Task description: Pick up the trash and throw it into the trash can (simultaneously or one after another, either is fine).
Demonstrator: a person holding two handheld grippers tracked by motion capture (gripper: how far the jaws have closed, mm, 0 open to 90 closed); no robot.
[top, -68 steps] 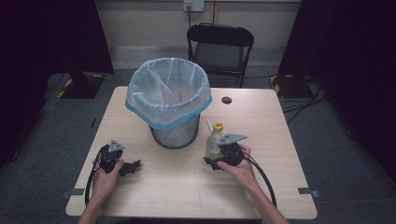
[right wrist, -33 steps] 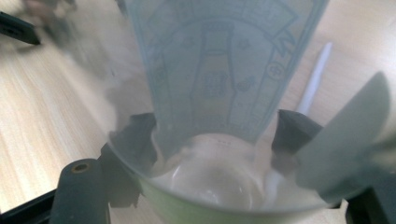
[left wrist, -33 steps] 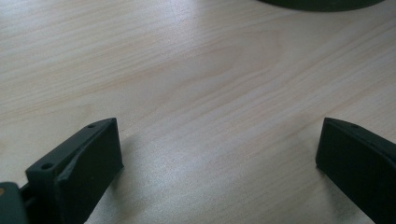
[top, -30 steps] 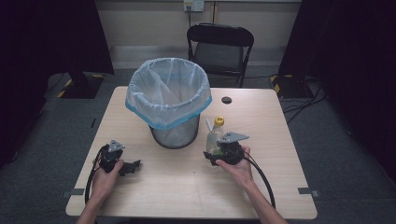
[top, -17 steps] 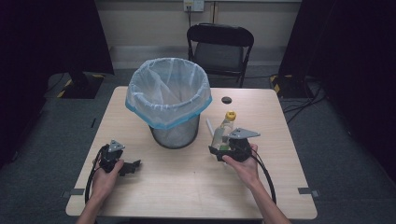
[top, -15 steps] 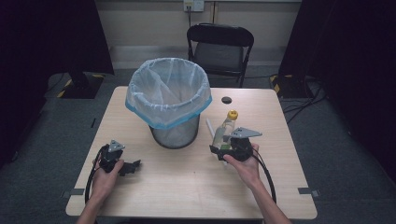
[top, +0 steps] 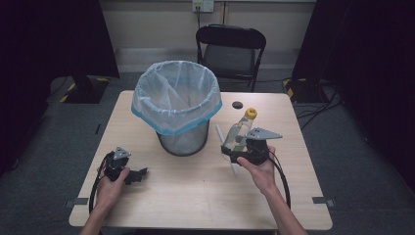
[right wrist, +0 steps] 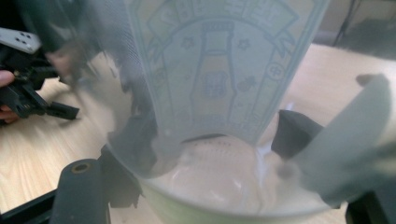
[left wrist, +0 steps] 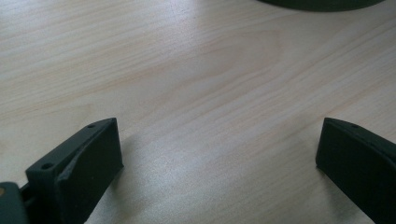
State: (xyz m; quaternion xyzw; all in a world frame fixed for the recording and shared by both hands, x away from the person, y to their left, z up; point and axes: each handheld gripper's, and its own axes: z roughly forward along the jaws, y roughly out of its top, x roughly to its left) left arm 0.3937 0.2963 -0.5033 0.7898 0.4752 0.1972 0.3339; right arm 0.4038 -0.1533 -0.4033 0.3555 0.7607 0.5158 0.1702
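One bottle (top: pixel 239 133) between right jaws

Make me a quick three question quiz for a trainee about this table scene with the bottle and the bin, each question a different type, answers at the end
1. True or false: the left hand-held gripper rests low on the table with its jaws apart and nothing between them.
2. Multiple choice: the right hand-held gripper is shut on A) a mug, B) the clear bottle with a yellow cap, C) a spoon.
3. Fill in: the mesh waste bin is lined with a ___ bag.

Key: 1 true. 2 B. 3 plastic; it is whitish with a blue edge folded over the rim.
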